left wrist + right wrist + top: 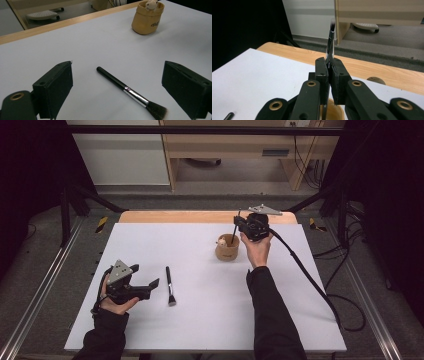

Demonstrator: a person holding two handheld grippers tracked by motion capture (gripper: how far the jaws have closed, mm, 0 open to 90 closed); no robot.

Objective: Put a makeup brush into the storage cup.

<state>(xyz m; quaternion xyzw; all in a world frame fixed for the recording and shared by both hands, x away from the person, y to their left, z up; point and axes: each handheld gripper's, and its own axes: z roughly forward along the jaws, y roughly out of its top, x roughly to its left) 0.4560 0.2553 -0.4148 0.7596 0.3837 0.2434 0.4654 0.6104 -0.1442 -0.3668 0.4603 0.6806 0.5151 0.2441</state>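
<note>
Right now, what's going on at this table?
A person works with a gripper in each hand. The right gripper is shut on a thin brush, held upright with its lower end in the tan cup. The left gripper is open, beside a second brush lying flat on the white table.

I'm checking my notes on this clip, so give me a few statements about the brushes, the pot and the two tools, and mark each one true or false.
1. The right tool is shut on a thin brush held upright over the tan pot. True.
2. The left tool is clamped on the brush on the table. False: its jaws stand open, with the brush lying untouched between them.
3. The brush on the table has a black handle and a silver ferrule. True.
4. The tan pot lies tipped on its side. False: it stands upright on the white table.
</note>
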